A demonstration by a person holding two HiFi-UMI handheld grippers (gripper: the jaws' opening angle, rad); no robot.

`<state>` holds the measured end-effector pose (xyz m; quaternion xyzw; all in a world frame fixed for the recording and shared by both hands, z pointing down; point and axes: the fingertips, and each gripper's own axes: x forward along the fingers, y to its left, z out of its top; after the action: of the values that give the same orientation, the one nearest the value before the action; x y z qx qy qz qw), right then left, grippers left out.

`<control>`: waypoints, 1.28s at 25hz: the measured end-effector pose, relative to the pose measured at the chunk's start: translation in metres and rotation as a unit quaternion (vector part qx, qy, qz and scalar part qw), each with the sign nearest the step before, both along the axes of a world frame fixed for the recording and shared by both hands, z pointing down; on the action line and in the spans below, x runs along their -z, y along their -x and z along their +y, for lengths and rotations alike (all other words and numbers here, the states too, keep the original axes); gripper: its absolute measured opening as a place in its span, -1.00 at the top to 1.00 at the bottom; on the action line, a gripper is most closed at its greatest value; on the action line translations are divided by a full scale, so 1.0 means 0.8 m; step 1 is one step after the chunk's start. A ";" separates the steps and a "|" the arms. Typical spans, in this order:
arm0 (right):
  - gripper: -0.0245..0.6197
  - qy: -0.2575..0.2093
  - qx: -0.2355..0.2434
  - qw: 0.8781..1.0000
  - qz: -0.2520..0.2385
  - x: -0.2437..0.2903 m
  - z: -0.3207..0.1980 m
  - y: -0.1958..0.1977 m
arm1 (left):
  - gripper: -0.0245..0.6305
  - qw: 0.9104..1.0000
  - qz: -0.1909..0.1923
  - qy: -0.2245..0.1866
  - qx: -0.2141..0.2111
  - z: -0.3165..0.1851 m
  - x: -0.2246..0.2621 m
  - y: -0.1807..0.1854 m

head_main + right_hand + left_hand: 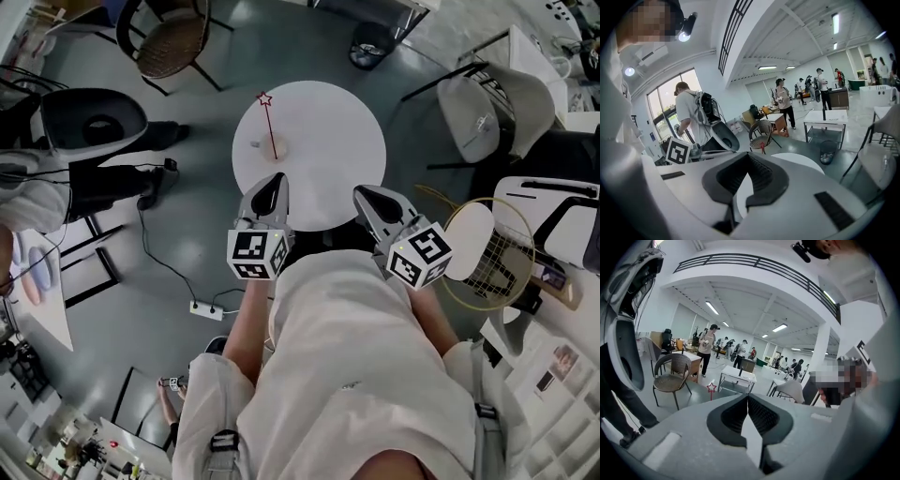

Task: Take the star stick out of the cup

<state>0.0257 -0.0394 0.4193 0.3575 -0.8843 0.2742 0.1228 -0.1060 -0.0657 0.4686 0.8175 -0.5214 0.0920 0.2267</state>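
I can read no word, number or brand anywhere; the only signs I see are black-and-white square code markers, lower centre of the head view, on the left cube (257,255) and right cube (421,256).

I see a big open lab hall: a smooth grey floor (187,234), long ceiling strip lights (711,308), a black-railed upper gallery (754,261), white rectangular work tables (736,375), brown wicker chairs (670,373), and standing people (691,112), one wearing a backpack.
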 end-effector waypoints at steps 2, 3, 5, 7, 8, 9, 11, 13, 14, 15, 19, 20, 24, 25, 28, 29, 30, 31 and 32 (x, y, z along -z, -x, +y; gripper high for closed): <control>0.90 0.003 -0.007 1.000 0.001 -0.001 0.000 0.005 | 0.90 1.000 -0.001 0.002 -0.003 -0.008 -0.004 0.006; 0.90 0.005 -0.011 1.000 0.003 -0.002 0.000 0.006 | 0.90 1.000 0.000 0.003 -0.004 -0.012 -0.005 0.008; 0.90 0.005 -0.021 1.000 0.006 -0.003 -0.002 0.008 | 0.90 1.000 0.003 0.007 -0.007 -0.019 -0.010 0.013; 0.90 0.001 -0.037 0.999 0.007 -0.003 -0.005 0.007 | 0.90 1.000 0.008 0.011 -0.009 -0.025 -0.015 0.017; 0.90 -0.001 -0.045 0.999 0.007 -0.003 -0.006 0.007 | 0.90 1.000 0.010 0.013 -0.009 -0.028 -0.017 0.019; 0.90 -0.001 -0.050 0.999 0.007 -0.003 -0.007 0.007 | 0.90 1.000 0.010 0.014 -0.010 -0.030 -0.019 0.022; 0.90 0.003 -0.056 0.998 0.008 -0.006 -0.005 0.010 | 0.90 1.000 0.008 0.016 -0.014 -0.034 -0.022 0.026; 0.90 0.011 -0.056 0.998 0.011 -0.011 -0.002 0.012 | 0.90 1.000 0.004 0.018 -0.018 -0.036 -0.027 0.031; 0.90 0.014 -0.056 0.998 0.012 -0.014 0.000 0.013 | 0.90 1.000 0.000 0.018 -0.020 -0.037 -0.029 0.034; 0.90 0.016 -0.056 0.998 0.012 -0.016 0.002 0.013 | 0.90 1.000 -0.003 0.018 -0.021 -0.038 -0.032 0.037; 0.90 0.025 -0.053 0.998 0.018 -0.022 0.003 0.010 | 0.90 1.000 -0.014 0.020 -0.016 -0.045 -0.043 0.048; 0.90 0.026 -0.051 0.998 0.020 -0.023 0.004 0.009 | 0.89 1.000 -0.014 0.020 -0.013 -0.047 -0.045 0.049; 0.90 0.029 -0.047 0.998 0.023 -0.024 0.006 0.005 | 0.90 1.000 -0.017 0.021 -0.010 -0.050 -0.051 0.050; 0.90 0.032 -0.048 0.998 0.024 -0.025 0.005 0.003 | 0.89 1.000 -0.017 0.021 -0.011 -0.052 -0.053 0.048; 0.90 0.039 -0.047 0.998 0.027 -0.028 0.003 0.000 | 0.89 0.999 -0.020 0.022 -0.012 -0.057 -0.061 0.045; 0.90 0.041 -0.047 0.998 0.027 -0.028 0.002 0.000 | 0.89 1.000 -0.020 0.022 -0.011 -0.059 -0.063 0.045; 0.90 0.043 -0.047 0.998 0.027 -0.029 0.002 0.000 | 0.89 1.000 -0.017 0.022 -0.009 -0.061 -0.065 0.045; 0.90 0.044 -0.048 0.998 0.027 -0.030 0.002 -0.001 | 0.89 1.000 -0.011 0.021 -0.008 -0.063 -0.068 0.045; 0.90 0.047 -0.048 0.997 0.027 -0.032 0.002 -0.002 | 0.89 1.000 -0.005 0.020 -0.006 -0.066 -0.070 0.046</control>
<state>0.0277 -0.0378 0.4450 0.4008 -0.8486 0.3110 0.1500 -0.1425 -0.1187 0.5246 0.8153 -0.5157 0.1078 0.2402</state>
